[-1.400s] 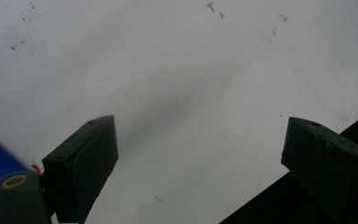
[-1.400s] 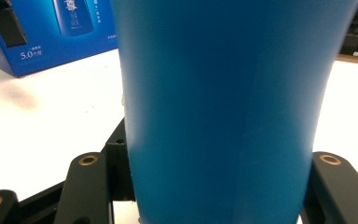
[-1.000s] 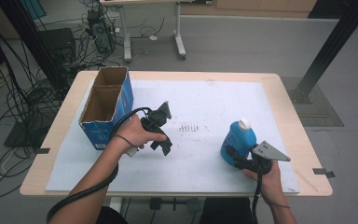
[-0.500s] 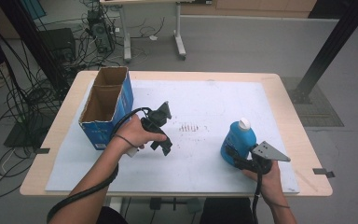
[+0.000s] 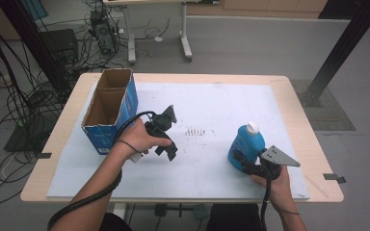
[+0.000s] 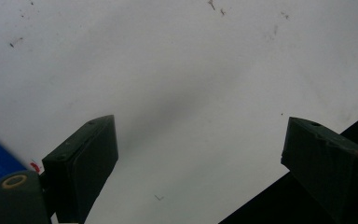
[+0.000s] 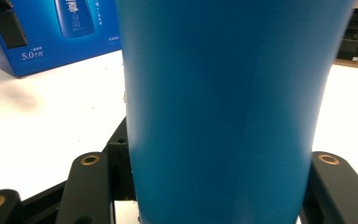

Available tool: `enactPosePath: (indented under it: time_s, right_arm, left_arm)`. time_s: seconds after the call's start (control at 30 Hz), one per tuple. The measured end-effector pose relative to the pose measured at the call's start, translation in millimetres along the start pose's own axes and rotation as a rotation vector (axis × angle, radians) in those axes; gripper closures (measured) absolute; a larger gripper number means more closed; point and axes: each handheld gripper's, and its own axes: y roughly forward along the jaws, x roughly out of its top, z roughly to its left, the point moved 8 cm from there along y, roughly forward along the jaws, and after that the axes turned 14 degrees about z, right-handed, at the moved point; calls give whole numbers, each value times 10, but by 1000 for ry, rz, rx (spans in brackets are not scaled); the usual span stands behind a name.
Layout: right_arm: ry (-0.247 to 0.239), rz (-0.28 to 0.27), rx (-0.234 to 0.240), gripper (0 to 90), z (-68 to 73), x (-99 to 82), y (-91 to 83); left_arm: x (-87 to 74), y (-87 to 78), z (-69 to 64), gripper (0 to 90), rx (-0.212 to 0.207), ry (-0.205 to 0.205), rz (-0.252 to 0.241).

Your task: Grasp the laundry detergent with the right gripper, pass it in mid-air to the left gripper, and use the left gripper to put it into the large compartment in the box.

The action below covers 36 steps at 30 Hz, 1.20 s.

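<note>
Our right gripper [image 5: 239, 161], low and right of centre in the high view, pinches the blue bottle [image 5: 244, 144] at its base, and in the right gripper view that bottle [image 7: 223, 107] stands upright between the two black jaws, which press on both its sides. Our left gripper [image 5: 166, 135], held in the left hand [image 5: 137, 139] near the middle of the high view, points down at the white mat [image 5: 212, 106] with its jaws spread wide and nothing between them. The open blue cardboard box [image 5: 111, 110] stands at the left of the frame, just beside that hand, on the wooden table [image 5: 308, 144].
</note>
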Motion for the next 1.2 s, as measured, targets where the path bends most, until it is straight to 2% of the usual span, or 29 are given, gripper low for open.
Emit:
enactPosePath:
  time_s: [0.5,0.63,1.2]
  right_arm:
    - [-3,-8,-2,423,1,-3,1]
    - [-4,-9,-2,423,1,-3,0]
    - [-2,-16,1,423,-1,-4,1]
  left_arm:
    - [8,-19,8,108,8,12,9]
    - [29,-16,3,108,5,3,0]
    - [47,0,19,108,-3,8,5]
